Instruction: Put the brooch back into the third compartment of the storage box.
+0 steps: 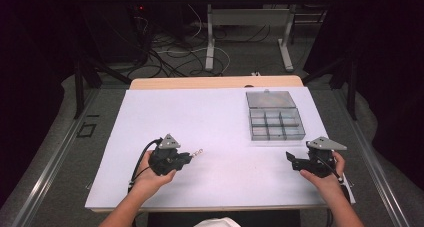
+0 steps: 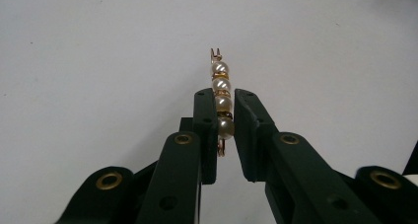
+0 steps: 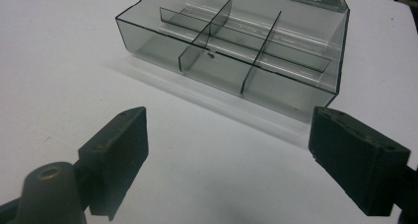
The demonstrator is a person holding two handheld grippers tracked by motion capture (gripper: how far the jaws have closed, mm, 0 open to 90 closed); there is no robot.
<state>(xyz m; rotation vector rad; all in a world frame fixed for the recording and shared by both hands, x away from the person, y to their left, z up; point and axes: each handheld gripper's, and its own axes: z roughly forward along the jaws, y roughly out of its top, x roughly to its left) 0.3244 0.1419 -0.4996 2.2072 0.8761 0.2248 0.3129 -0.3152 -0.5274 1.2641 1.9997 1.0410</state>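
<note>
A gold pin set with several pearls (image 2: 220, 93) is clamped lengthwise between the black jaws of my left gripper (image 2: 221, 108), its forked tip sticking out past them. From above, the left gripper (image 1: 190, 157) sits at the lower left of the white table cover with the pin (image 1: 197, 152) pointing right. My right gripper (image 1: 291, 159) rests at the lower right, open, with bare table between its jaws (image 3: 229, 150). Just beyond it stands a smoky clear compartment box (image 3: 291, 93) whose cells look empty apart from a tiny dark speck.
The box (image 1: 276, 132) has its lid (image 1: 269, 99) folded open behind it, near the right rear of the white cover (image 1: 210, 112). Beyond the table are desk legs and loose cables on the floor (image 1: 170, 52).
</note>
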